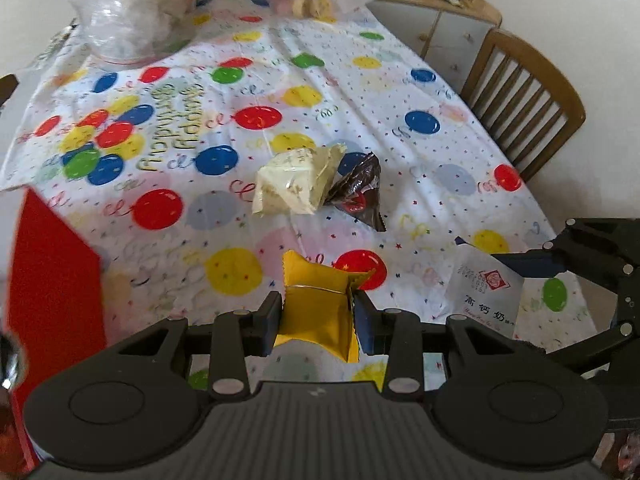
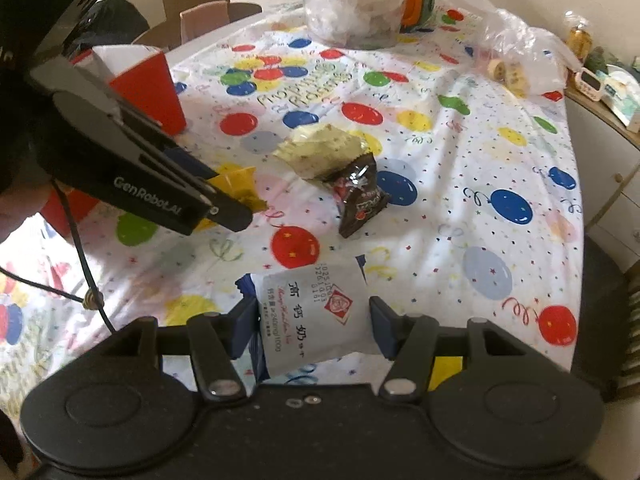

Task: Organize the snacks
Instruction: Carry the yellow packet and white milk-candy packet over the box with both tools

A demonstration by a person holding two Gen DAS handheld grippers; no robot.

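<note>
My left gripper (image 1: 318, 316) is shut on a yellow snack packet (image 1: 316, 300) and holds it above the balloon-print tablecloth (image 1: 440, 92); the packet also shows in the right wrist view (image 2: 240, 184). My right gripper (image 2: 314, 326) is shut on a white snack packet (image 2: 316, 316) with Chinese print, also in the left wrist view (image 1: 488, 292). A pale yellow packet (image 1: 292, 180) and a dark brown packet (image 1: 360, 192) lie side by side mid-table, also in the right wrist view, pale one (image 2: 320, 152), brown one (image 2: 360, 200). A red box (image 2: 156, 84) stands open at the left.
A clear plastic bag (image 1: 128, 12) and a bag with round biscuits (image 2: 520, 60) lie at the table's far end. A wooden chair (image 1: 528, 100) stands at the right side, a cabinet (image 1: 448, 28) behind it. A cable (image 2: 80, 256) hangs from the left gripper.
</note>
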